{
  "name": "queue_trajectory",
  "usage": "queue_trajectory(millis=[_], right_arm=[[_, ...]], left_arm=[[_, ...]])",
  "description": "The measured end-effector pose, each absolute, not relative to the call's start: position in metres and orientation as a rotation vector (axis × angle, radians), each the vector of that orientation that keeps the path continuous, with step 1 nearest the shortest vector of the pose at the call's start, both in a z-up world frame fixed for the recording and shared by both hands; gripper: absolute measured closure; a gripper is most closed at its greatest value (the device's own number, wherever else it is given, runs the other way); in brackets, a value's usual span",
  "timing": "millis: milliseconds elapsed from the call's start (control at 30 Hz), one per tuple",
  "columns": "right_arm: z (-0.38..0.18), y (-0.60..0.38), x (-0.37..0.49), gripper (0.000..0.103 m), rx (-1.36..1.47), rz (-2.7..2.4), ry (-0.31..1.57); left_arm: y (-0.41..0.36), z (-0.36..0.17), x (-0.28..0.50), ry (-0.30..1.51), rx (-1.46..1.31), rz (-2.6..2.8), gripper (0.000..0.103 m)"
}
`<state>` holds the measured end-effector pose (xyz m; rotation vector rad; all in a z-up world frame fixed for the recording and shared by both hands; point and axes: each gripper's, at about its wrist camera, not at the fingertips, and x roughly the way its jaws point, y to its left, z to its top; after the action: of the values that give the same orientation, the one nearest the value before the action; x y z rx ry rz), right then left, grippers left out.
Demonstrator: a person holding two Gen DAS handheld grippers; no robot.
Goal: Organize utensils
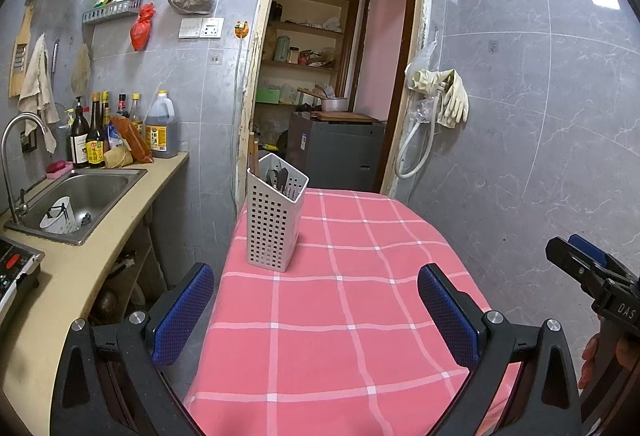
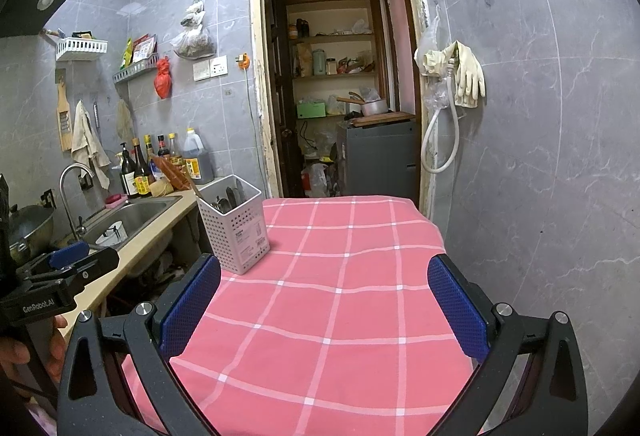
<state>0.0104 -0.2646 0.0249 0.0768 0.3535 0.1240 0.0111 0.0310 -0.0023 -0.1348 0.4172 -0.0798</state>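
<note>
The white perforated utensil holder (image 1: 276, 214) stands upright at the far left corner of the table (image 1: 360, 316), on the pink checked tablecloth (image 2: 332, 316), with dark utensil handles (image 1: 280, 178) and wooden chopsticks (image 1: 253, 156) already inside. No loose utensil shows on the cloth, so the task appears near its end or waiting on the next item.

Both tools hover above the near edge of the table. The left gripper (image 1: 316, 316) has its jaws spread wide and empty; the right gripper (image 2: 324, 308) is likewise wide and empty.

Recommended procedure for the step in hand:
1. Locate the next utensil (a white container (image 1: 60, 222) lies in the sink (image 1: 100, 188); whether it belongs to the task cannot be told).
2. Grasp a utensil near mid-handle.
3. Lower it vertically into an open compartment, clear of the handles already there.
4. If the holder tips, steady its wall with the free gripper.
</note>
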Motion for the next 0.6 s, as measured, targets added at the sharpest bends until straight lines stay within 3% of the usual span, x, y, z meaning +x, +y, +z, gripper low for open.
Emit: queue_trajectory(millis=[600], right_arm=[[0.0248,-0.2629,0.0091,0.001,0.074,0.124,0.354]], left_arm=[[0.033,-0.0007,0.0066,0.414,-0.133,-0.077,0.0]])
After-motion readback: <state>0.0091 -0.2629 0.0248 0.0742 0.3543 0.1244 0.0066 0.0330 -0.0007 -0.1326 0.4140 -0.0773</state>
